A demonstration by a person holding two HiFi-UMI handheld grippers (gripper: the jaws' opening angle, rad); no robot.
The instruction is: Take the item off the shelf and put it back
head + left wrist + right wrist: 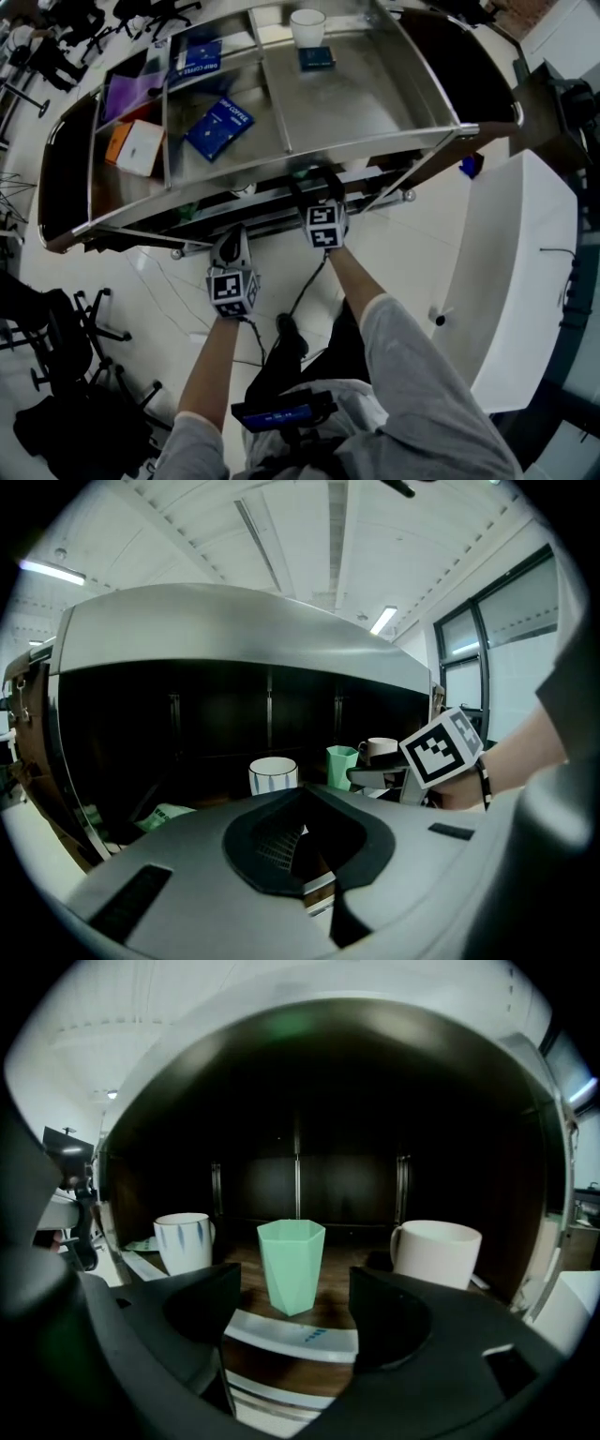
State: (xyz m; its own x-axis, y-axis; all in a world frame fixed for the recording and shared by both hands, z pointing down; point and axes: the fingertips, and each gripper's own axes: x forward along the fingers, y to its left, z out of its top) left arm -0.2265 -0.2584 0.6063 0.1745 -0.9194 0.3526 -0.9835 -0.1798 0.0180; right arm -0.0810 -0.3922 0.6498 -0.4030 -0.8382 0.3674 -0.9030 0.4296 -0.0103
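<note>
A mint-green faceted cup [292,1265] stands upright on the dark wooden shelf [337,1312], under the metal top. My right gripper [294,1284] is open. Its two fingers flank the cup's lower part from the front and do not touch it. The left gripper view shows the same cup [341,766] with the right gripper [361,776] reaching in beside it. My left gripper [302,794] is shut with nothing in it, held back from the shelf front. From the head view both grippers, left [230,248] and right [314,180], point into the lower shelf level.
A white mug with blue stripes [184,1241] stands left of the cup and a plain white mug [436,1252] right of it. A green packet [164,815] lies further left. The metal top shelf [375,94] carries blue boxes [218,127] and a white cup [307,26]. A white table [516,281] is at right.
</note>
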